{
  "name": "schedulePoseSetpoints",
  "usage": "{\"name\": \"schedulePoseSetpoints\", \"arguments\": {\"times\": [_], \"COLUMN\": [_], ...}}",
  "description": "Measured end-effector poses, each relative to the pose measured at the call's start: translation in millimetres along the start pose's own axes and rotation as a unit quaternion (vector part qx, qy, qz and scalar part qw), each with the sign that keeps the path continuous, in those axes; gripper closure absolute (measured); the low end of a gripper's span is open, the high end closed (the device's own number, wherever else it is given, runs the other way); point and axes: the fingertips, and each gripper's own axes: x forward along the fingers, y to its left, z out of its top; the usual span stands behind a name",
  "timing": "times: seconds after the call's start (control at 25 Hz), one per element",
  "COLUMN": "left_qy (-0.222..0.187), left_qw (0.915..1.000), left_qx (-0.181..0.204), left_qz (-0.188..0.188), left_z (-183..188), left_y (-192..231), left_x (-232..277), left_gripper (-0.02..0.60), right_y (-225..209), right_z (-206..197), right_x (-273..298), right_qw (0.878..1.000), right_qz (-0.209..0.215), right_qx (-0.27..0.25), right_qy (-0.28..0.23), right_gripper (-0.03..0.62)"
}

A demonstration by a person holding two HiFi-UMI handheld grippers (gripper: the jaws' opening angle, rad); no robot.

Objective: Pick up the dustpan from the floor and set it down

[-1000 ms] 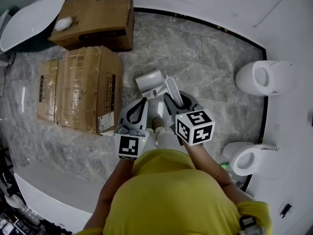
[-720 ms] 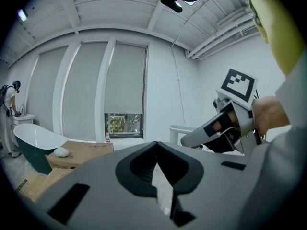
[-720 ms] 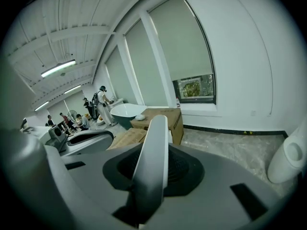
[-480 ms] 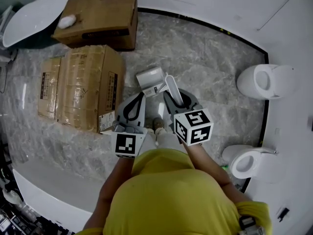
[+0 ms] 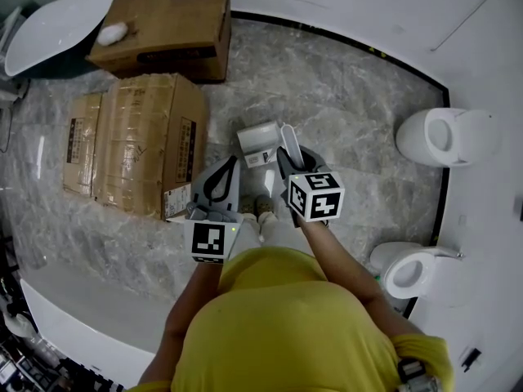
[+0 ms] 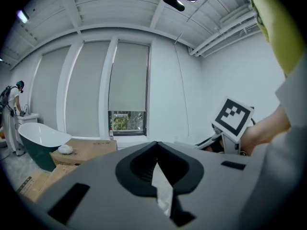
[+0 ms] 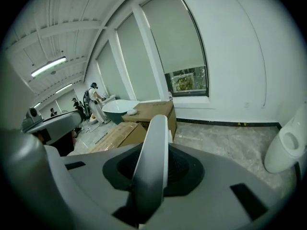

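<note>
Now the right gripper [image 5: 290, 158] clamps the dustpan [image 5: 260, 143] by its white handle [image 7: 152, 166] — pan low by the marble floor [image 5: 343, 104], just before the person's shoes [image 5: 263, 207] — left gripper [image 5: 231, 163] pinched together, empty.

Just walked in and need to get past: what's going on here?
A person in a yellow top holds a gripper in each hand. The right gripper is clamped on the handle of the dustpan, which is out over the marble floor ahead of their feet. The left gripper is shut and empty alongside.
</note>
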Motion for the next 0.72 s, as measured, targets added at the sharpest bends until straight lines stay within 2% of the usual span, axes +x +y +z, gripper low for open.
{"name": "schedulePoseSetpoints", "arguments": {"times": [0.32, 0.72], "left_qy": [0.021, 0.033], "left_qw": [0.9998, 0.9993], "left_qx": [-0.007, -0.015], "left_qz": [0.000, -0.009], "left_z": [-18, -28], "left_y": [1, -5], "left_x": [3, 3], "left_gripper": [0.583, 0.583], "right_y": [-10, -19], "right_z": [-41, -71], "right_x": [14, 27], "right_qw": [1.000, 1.000], "right_qz": [-0.004, -0.020], "right_qx": [0.026, 0.021], "right_qy": [0.005, 0.005], "right_gripper": [0.490, 0.490]}}
